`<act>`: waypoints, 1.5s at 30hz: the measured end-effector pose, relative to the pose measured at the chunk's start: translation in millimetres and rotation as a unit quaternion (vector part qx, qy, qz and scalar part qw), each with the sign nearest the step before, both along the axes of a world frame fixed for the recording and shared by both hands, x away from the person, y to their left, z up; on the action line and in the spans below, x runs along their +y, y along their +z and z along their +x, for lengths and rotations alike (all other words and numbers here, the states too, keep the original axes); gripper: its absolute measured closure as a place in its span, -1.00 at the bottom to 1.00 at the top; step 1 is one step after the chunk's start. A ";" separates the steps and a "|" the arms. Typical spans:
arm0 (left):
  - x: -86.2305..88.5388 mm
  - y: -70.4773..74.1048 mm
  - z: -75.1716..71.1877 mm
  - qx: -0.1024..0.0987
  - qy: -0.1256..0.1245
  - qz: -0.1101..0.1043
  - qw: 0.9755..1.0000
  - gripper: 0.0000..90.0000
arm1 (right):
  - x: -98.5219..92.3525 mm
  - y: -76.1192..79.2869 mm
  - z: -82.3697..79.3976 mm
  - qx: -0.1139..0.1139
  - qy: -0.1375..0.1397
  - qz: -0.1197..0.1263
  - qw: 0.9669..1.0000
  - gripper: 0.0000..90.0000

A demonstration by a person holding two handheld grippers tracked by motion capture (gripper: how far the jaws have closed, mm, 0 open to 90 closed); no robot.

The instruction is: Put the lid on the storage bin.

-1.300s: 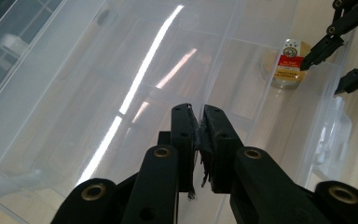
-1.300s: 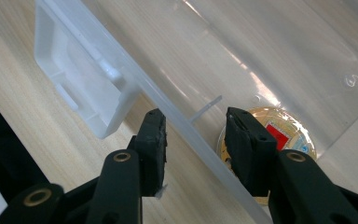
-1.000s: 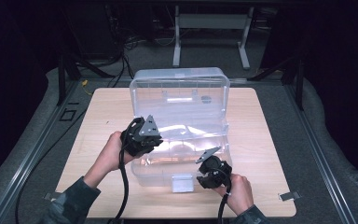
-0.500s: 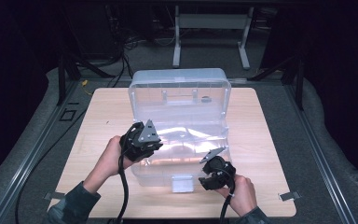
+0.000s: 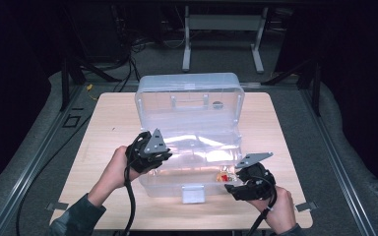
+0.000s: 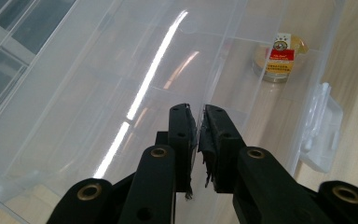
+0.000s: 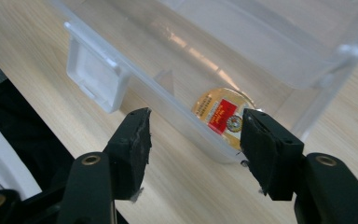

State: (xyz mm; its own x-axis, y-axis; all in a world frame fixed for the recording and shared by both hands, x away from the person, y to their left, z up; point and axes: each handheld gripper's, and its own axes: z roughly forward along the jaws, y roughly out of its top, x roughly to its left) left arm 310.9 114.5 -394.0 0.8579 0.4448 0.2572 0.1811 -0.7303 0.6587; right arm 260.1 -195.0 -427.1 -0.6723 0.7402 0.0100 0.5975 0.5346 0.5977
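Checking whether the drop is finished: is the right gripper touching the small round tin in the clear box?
Apart. In the right gripper view the right gripper has open, empty jaws outside the box wall; the tin lies inside.

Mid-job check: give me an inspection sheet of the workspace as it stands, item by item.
Surface: wooden table, bare around the box.
Job's things: clear plastic box, lid up; small round tin lies inside, near the front wall.
Clutter: nothing seen.
Tongs: left tongs shut on the box wall; right tongs have just been opening, nothing between them, outside the box.
Cables: one trails from each.
Surroundings: grey floor, metal stand behind.
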 end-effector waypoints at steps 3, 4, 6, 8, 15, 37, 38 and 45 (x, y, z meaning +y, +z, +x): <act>0.0 -1.1 -1.3 -0.001 -0.001 -0.001 1.000 0.81 | -14.6 10.3 -0.4 -0.008 -0.017 0.014 1.000 -0.06; 0.1 -1.4 -1.7 -0.001 -0.001 -0.001 1.000 0.81 | -19.9 13.7 0.1 -0.010 -0.021 0.022 0.999 -0.06; 0.0 -2.1 -2.7 -0.004 -0.001 -0.001 1.000 0.80 | -30.2 20.9 1.8 -0.016 -0.035 0.037 0.999 -0.05; -0.4 -2.7 -4.0 -0.006 -0.001 0.001 1.000 0.80 | -39.3 28.8 4.6 -0.023 -0.045 0.047 0.998 -0.05; 0.1 -5.4 -7.7 -0.008 -0.001 -0.001 1.000 0.78 | -53.8 53.0 21.8 -0.055 -0.065 0.084 0.993 -0.04; 0.6 -10.9 -15.3 -0.018 0.003 -0.004 1.000 0.71 | -36.5 54.8 71.9 -0.047 -0.073 0.111 0.990 -0.05; 0.6 -11.5 -15.8 -0.017 0.004 -0.005 1.000 0.71 | -35.7 54.8 73.0 -0.048 -0.074 0.110 0.990 -0.05; 1.6 -16.8 -21.4 -0.018 0.011 -0.014 1.000 0.64 | -31.5 55.4 78.1 -0.048 -0.072 0.115 0.990 -0.06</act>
State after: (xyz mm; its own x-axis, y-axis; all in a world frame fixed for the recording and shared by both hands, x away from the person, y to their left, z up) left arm 289.5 116.2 -410.8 0.8384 0.4703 0.2755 0.1714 -0.7073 0.6858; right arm 338.3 -226.4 -371.7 -0.5659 0.8140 0.1310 0.5917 0.2903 0.7520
